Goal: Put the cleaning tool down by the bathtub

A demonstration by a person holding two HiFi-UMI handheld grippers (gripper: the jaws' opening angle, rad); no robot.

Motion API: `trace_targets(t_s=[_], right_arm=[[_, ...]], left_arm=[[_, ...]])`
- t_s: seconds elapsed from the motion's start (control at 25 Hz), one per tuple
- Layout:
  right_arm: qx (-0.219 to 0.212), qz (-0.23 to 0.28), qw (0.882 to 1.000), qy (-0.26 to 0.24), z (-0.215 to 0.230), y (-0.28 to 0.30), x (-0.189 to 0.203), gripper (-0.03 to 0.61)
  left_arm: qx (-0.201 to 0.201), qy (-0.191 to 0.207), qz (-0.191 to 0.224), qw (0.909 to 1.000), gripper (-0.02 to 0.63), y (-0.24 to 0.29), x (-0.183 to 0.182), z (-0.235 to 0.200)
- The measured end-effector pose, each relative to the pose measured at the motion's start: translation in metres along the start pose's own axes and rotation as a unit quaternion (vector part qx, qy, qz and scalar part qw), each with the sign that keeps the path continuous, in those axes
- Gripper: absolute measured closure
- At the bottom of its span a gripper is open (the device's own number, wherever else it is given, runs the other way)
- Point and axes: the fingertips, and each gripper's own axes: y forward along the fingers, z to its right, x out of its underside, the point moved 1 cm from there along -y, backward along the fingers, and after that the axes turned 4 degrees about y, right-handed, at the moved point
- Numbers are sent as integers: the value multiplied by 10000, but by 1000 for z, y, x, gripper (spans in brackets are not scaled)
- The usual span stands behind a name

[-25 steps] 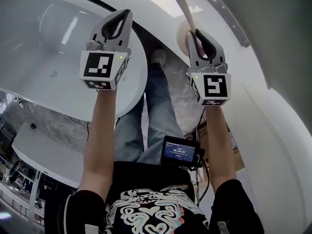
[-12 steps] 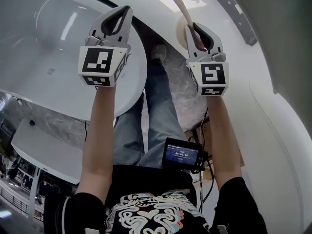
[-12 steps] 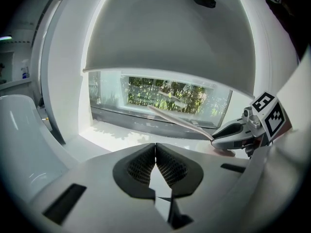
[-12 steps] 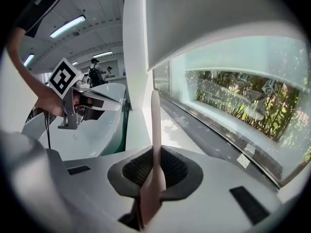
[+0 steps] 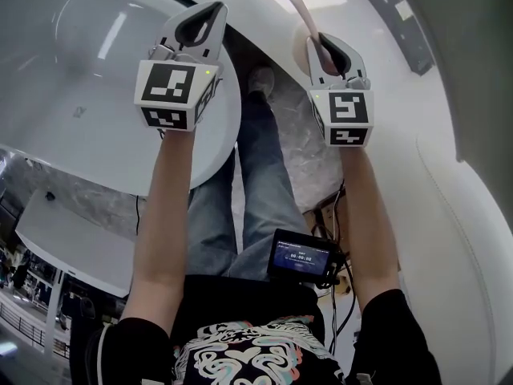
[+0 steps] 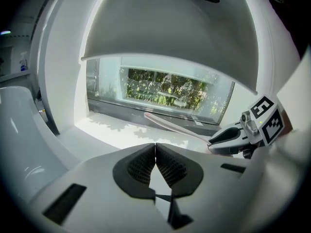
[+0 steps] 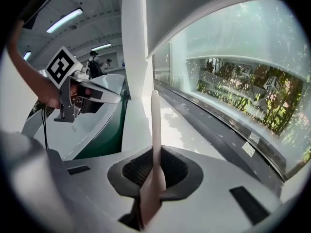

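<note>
My right gripper [image 5: 323, 40] is shut on the long pale handle of the cleaning tool [image 5: 298, 6], which runs up and away from the jaws over a white ledge [image 5: 361, 14]. In the right gripper view the handle [image 7: 155, 125] stands straight up between the pads of that gripper [image 7: 155, 154]. The white bathtub [image 5: 72, 62] lies at the left, with my left gripper [image 5: 210, 8] above its rim. The left gripper [image 6: 155, 147] is shut with nothing in it. Its view shows the tool [image 6: 175, 125] held level by the right gripper [image 6: 233, 137].
A wide window [image 6: 170, 89] with greenery outside runs along the far side of the white ledge [image 7: 189, 130]. The person's jeans [image 5: 256, 183] and one shoe [image 5: 258, 83] stand on the marbled floor between tub and ledge. A small screen [image 5: 300, 257] hangs at the waist.
Both grippers have moved a little forward, toward the top of the head view. The right one has kept the tool's handle in its jaws.
</note>
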Motion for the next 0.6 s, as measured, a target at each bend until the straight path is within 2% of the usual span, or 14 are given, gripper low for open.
trace_targets(t_s=[0.6], right_arm=[[160, -528, 9980, -316, 9, 24, 21, 512]], left_arm=[[159, 23, -133, 9998, 597, 10, 8, 6]])
